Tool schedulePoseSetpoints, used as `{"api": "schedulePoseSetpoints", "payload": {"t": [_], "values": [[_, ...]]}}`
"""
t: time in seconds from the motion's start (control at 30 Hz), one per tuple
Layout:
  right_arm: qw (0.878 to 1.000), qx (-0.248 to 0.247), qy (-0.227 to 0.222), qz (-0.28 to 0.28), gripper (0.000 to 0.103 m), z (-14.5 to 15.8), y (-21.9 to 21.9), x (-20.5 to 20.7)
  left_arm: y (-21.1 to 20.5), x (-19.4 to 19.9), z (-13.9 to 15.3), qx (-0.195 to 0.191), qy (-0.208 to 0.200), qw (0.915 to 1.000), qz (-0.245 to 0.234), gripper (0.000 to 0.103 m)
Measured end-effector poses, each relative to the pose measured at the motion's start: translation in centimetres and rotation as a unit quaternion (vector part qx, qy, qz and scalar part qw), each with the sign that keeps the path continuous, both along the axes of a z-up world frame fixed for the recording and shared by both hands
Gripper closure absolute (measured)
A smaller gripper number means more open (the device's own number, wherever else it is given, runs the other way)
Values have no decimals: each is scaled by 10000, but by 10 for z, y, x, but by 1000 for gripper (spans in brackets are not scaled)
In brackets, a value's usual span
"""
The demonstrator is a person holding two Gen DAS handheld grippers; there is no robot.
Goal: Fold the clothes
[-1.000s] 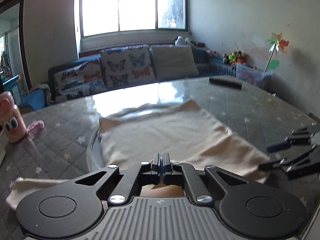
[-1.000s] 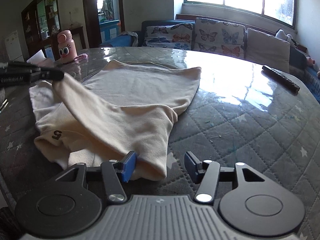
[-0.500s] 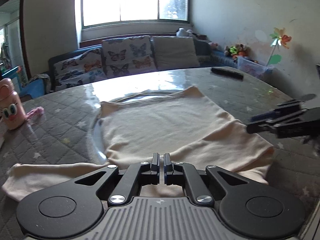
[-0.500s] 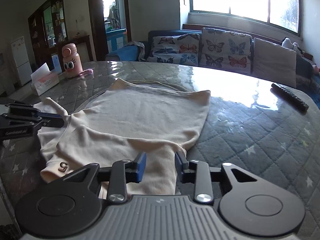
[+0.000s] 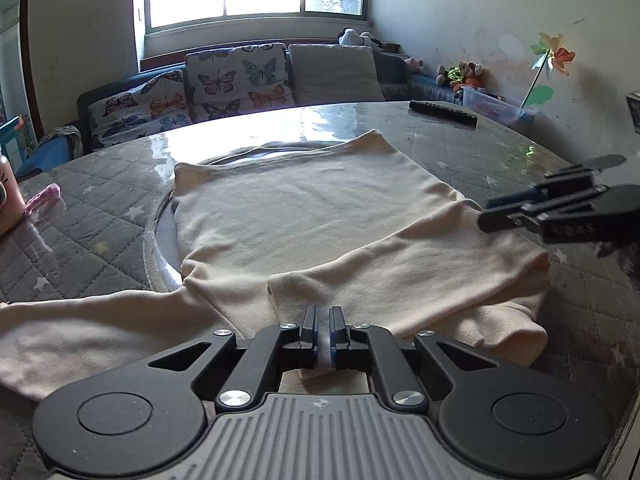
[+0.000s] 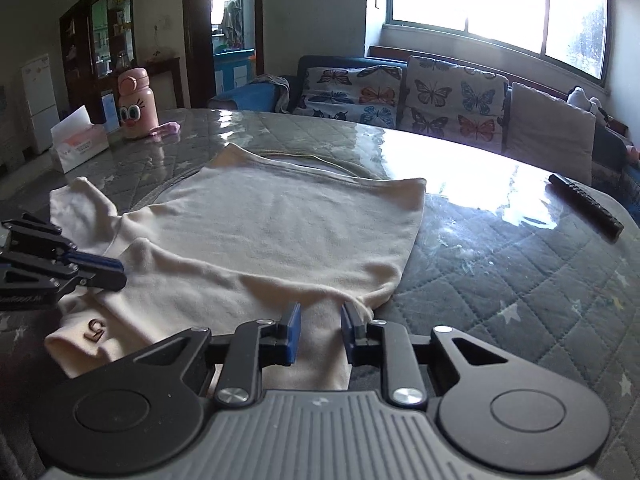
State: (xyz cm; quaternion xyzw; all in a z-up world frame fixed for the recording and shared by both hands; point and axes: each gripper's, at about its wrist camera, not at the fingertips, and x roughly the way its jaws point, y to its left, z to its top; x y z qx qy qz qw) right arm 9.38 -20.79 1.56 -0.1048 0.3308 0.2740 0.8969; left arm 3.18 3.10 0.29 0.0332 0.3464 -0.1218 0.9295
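The cream long-sleeved top point(image 5: 304, 216) lies spread across the middle of the quilt-patterned surface point(image 6: 520, 280), partly over a round glass turntable point(image 5: 160, 240). One sleeve point(image 5: 400, 276) is folded across the near part of the body; the other sleeve point(image 5: 80, 320) trails out flat to the side, so the folding looks barely begun, with that sleeve and the body folds left.

The left claw point(image 5: 323, 332) is nearly closed, pinching a small tab of the cloth at the folded sleeve's cuff. The right claw point(image 6: 320, 332) is closing, cloth between its jaws, though whether the pads press it cannot be told.

Only the right wrist view shows the "5" mark point(image 6: 95, 330) on the cuff, a tissue box point(image 6: 78, 140) and the whole pink bottle point(image 6: 136, 104). Only the left view shows the pinwheel point(image 5: 554, 54) and toys against the wall. Both show the dark remote point(image 6: 584, 206).
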Motion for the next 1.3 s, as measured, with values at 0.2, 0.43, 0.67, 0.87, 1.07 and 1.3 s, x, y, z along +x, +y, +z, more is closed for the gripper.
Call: {"api": "schedulePoseSetpoints", "payload": {"t": [0.2, 0.43, 0.67, 0.87, 1.07, 1.3], "values": [[9998, -146, 126, -5, 82, -9, -10, -21, 8, -6, 2, -59, -21, 9999, 85, 96], [9996, -77, -174, 196, 82, 8, -2, -32, 37, -22, 12, -140, -139, 9979, 619, 93], [9993, -172, 36, 338, 78, -3, 14, -28, 98, -32, 13, 21, -209, 9837, 1784, 63], [9988, -142, 40, 473, 67, 0, 23, -29, 161, -30, 8, 90, -183, 9532, 3017, 57], [9980, -182, 102, 595, 66, -3, 33, -30, 201, -23, 2, 98, -139, 9268, 3753, 57], [9977, -184, 113, 645, 66, -2, 36, -31, 215, -13, -4, -38, -112, 9217, 3878, 58]]}}
